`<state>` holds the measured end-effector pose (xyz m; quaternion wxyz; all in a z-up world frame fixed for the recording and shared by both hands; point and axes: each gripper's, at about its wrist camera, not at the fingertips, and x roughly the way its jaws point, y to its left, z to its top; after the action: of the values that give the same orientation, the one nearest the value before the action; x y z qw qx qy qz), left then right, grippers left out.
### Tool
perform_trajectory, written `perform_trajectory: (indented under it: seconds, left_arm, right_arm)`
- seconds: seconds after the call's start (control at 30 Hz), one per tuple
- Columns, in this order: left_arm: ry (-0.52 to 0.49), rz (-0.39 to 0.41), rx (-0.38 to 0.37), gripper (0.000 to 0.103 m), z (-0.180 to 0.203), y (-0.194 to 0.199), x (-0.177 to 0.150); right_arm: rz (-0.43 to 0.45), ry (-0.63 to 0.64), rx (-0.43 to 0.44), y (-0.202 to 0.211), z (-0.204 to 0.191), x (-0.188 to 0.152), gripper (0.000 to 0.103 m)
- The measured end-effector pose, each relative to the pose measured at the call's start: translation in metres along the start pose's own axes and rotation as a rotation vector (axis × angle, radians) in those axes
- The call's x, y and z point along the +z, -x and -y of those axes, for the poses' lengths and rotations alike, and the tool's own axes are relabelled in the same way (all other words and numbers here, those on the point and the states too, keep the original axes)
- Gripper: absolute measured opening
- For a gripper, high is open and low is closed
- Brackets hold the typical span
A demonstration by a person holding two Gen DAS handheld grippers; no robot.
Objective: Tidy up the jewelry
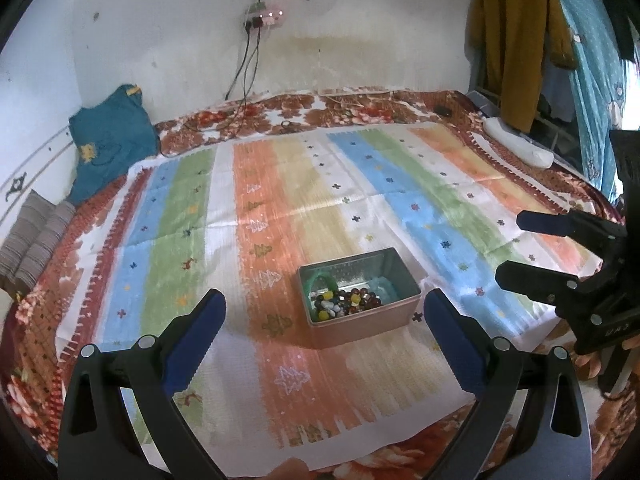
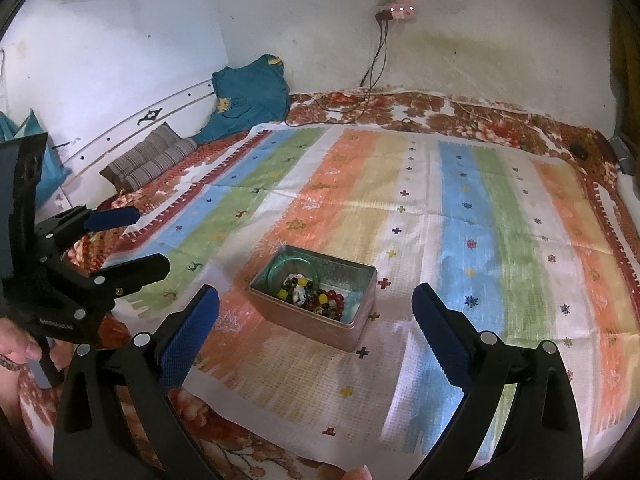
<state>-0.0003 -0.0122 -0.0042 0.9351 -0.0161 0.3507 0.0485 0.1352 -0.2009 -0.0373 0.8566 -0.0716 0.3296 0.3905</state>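
From your left wrist view, the metal tin (image 1: 359, 298) sat on the striped cloth (image 1: 280, 208), just ahead of your left gripper (image 1: 324, 316), whose fingers stood wide apart; beads (image 1: 346, 302) and a green bangle (image 1: 320, 282) lay inside. From your right wrist view, your right gripper (image 2: 316, 312) likewise gaped empty short of the tin; everything seemed already gathered there, or sorting had not begun.
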Motion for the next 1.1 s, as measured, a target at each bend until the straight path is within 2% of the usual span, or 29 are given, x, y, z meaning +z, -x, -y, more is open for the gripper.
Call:
perform_trajectory:
  seconds: [0.3,1.1]
  left_arm:
    - [-0.011,0.030,0.008,0.097,0.003,0.004,-0.001]
    - [-0.020,0.072,-0.024,0.097,0.008,0.013,0.002]
  right_arm:
    - [0.054,0.015,0.015,0.011,-0.003,0.000,0.098]
    - [0.068,0.027,0.008,0.010,-0.004,-0.002,0.098]
